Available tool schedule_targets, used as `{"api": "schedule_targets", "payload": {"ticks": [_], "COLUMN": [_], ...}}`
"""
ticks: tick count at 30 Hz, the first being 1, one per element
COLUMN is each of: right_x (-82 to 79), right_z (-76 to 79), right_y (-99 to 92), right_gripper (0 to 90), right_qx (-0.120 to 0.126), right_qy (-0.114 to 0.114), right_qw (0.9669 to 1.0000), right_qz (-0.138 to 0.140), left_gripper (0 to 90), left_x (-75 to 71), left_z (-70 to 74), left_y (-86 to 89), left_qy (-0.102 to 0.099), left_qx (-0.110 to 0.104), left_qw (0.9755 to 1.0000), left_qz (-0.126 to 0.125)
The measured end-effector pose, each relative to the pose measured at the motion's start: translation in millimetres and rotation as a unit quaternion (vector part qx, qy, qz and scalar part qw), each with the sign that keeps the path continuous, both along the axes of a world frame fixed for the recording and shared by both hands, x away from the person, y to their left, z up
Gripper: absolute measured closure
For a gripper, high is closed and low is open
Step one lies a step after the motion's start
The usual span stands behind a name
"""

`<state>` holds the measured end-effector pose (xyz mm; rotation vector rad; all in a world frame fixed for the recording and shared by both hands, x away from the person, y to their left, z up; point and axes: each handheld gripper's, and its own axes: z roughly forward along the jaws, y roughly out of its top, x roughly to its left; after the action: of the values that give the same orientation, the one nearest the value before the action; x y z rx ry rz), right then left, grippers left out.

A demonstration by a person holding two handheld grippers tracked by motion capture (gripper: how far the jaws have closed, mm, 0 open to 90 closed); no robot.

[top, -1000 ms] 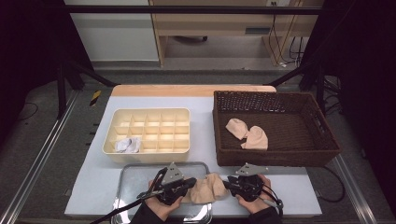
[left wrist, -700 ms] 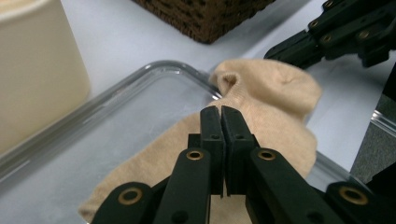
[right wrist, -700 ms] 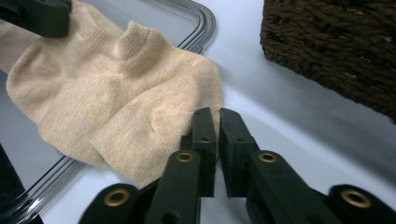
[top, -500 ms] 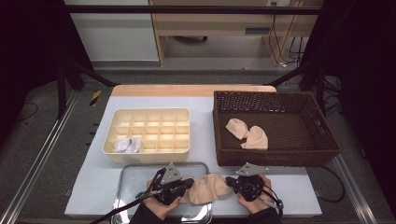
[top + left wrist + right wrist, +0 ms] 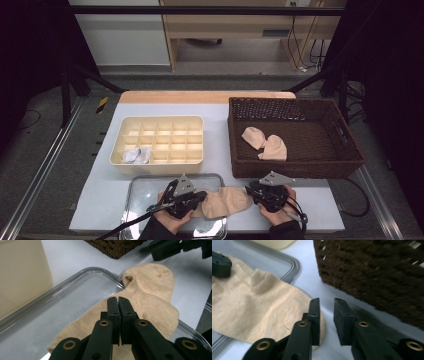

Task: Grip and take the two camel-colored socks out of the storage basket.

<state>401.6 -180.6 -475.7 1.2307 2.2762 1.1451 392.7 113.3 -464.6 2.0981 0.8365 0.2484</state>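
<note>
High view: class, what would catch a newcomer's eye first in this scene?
A beige sock lies at the near edge, half on a clear tray, between the left claw and right claw. Behind at right, a dark wicker basket holds two more socks; at left stands a cream divided box.

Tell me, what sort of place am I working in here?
Probably a lab recording station, not a home: a white table inside a metal frame, dark curtains at the sides, and staged props on it, namely a wicker basket and a compartment tray.
</note>
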Motion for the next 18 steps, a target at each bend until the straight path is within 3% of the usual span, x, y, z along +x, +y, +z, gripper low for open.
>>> {"api": "schedule_targets", "payload": {"ticks": [2, 4, 7, 9, 18], "right_x": [2.1, 2.1, 0.7, 0.1, -12.6], "right_z": [-6.1, -8.8, -5.1, -1.6, 35.6], "right_y": [2.9, 5.3, 6.2, 4.8, 4.7], "right_gripper": [73.9, 80.5, 89.5, 89.8, 90.0], "right_qx": [-0.009, 0.002, -0.004, -0.006, 0.033], "right_qy": [0.020, 0.027, 0.027, 0.034, -0.013], "right_qw": [0.9998, 0.9995, 0.9994, 0.9992, 0.9987], "right_qz": [0.006, 0.016, 0.020, 0.022, 0.036], "left_gripper": [88.0, 88.0, 88.0, 88.0, 88.1], "left_x": [-0.7, -0.9, -1.3, -2.2, -7.7], "left_z": [-0.7, -0.3, 2.3, 5.4, 33.5], "left_y": [-0.8, -0.8, 0.4, 1.7, 23.2], "left_qy": [-0.002, -0.005, -0.005, -0.005, -0.011], "left_qx": [0.001, -0.001, -0.006, -0.009, -0.041], "left_qw": [1.0000, 1.0000, 1.0000, 0.9999, 0.9991], "left_qz": [0.002, 0.002, 0.001, -0.003, -0.009]}}
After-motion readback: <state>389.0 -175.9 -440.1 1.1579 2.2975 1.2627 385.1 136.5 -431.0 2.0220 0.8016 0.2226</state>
